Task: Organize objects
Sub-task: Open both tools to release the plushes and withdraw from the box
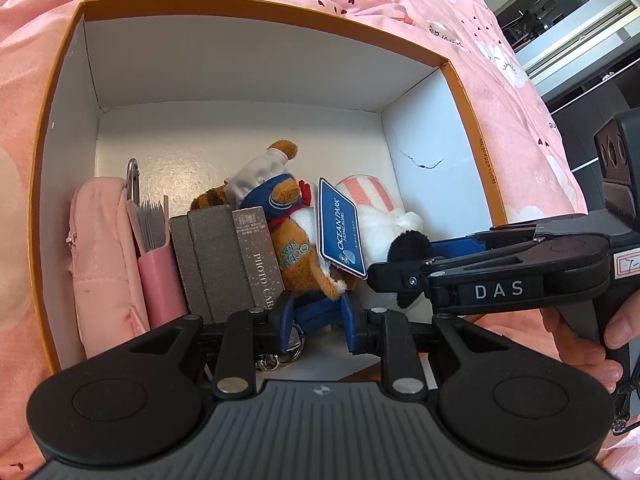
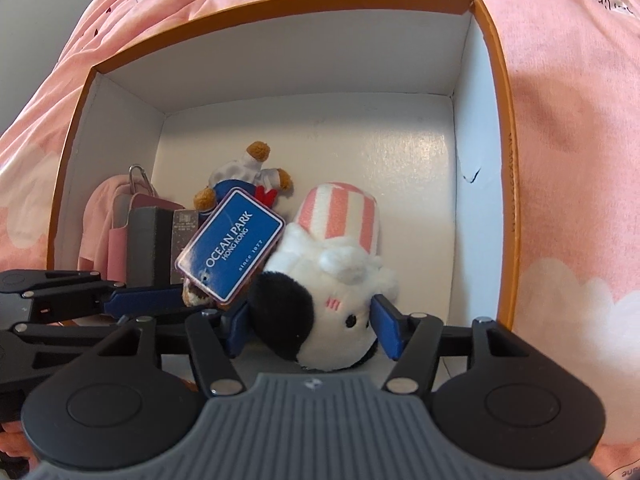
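An orange-rimmed box [image 1: 256,4] with white walls lies on pink bedding. In it a brown plush toy [image 1: 298,252] in a blue sailor suit stands on end, a blue "Ocean Park" tag [image 1: 340,228] hanging from it. My left gripper [image 1: 317,318] is shut on the toy's lower end, just above a keyring [image 1: 280,356]. To its right lies a white and black plush [image 2: 332,300] with a pink striped hat. My right gripper [image 2: 312,326] straddles its head, jaws wide, and the pads do not squeeze it. The left gripper [image 2: 176,294] reaches in beside it.
Along the box's left wall stand a pink pouch [image 1: 100,248] with a carabiner [image 1: 133,180], a pink holder of grey cards [image 1: 154,264], two grey books [image 1: 208,256] and a photo card box [image 1: 258,256]. The far floor of the box [image 2: 380,152] is bare. A hand [image 1: 592,344] holds the right gripper.
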